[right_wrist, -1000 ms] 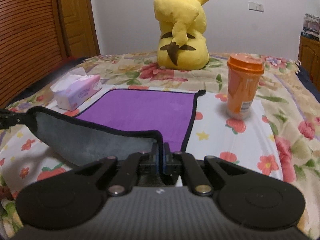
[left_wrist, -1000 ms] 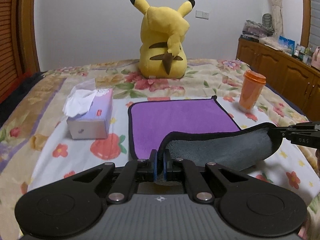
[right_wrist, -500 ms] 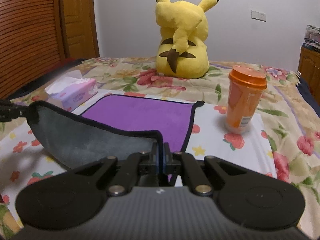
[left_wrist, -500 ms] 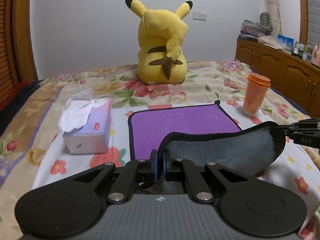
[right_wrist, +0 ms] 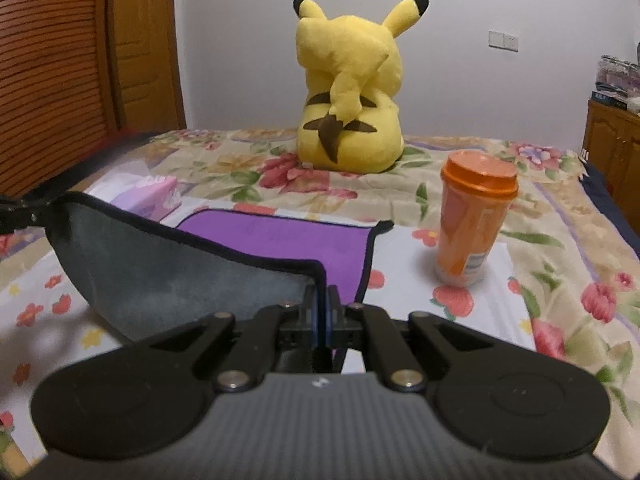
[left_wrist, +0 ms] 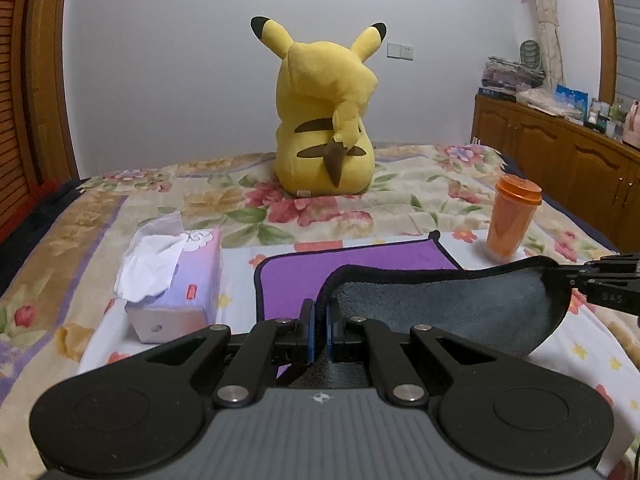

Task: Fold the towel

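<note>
Together, both views show one towel [left_wrist: 352,268], one plush toy [left_wrist: 326,120], one tissue box [left_wrist: 176,280] holding a white tissue, and one lidded orange cup [right_wrist: 472,220], all on the floral bed [left_wrist: 100,216]. Left claw [left_wrist: 319,324] and right claw [right_wrist: 322,312] each clamp a near corner, level and pointing toward 12 o'clock. The lifted grey underside sags between them; the purple far half lies flat on the bed.
</note>
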### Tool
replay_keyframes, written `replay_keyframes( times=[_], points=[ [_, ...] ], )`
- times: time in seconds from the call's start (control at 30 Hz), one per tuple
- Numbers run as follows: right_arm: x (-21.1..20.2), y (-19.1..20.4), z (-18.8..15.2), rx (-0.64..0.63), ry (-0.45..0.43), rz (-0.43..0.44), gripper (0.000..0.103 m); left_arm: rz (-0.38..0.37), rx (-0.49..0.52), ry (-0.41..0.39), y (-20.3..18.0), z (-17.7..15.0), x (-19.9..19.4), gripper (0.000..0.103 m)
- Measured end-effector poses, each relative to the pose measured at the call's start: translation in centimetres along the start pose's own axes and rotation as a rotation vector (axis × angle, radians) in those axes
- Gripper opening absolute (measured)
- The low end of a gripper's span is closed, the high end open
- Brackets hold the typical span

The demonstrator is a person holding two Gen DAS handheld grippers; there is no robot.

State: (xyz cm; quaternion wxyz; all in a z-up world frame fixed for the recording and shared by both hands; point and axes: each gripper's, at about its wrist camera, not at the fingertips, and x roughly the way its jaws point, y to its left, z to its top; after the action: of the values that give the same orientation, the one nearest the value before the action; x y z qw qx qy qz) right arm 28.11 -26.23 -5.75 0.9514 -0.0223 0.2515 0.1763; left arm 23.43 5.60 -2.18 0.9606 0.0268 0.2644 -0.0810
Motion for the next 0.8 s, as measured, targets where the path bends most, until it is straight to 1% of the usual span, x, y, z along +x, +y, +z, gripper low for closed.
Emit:
replay_keyframes(
  times=[0.37, 0.57, 0.67, 0.8],
  points=[
    [1.3, -0.2, 2.7, -0.034, -0.039, -0.014, 0.004, 0.029, 0.046, -0.025, 0.2, 2.3, 1.8, 0.008],
    [2.6, -0.3, 4.2, -0.071, -0.067, -0.022, 0.004, 0.041, 0.049, -0.046, 0.5, 3.7, 3.1, 0.008],
    [3.5, -0.4, 4.8, -0.079, -0.077, -0.025, 0.004, 0.037, 0.035, -0.046, 0.9, 4.0, 4.0, 0.008],
    [4.8, -0.7, 5.4, -0.090, -0.086, -0.028, 0.004, 0.054, 0.042, -0.051, 1.1, 4.4, 5.5, 0.008]
  ],
)
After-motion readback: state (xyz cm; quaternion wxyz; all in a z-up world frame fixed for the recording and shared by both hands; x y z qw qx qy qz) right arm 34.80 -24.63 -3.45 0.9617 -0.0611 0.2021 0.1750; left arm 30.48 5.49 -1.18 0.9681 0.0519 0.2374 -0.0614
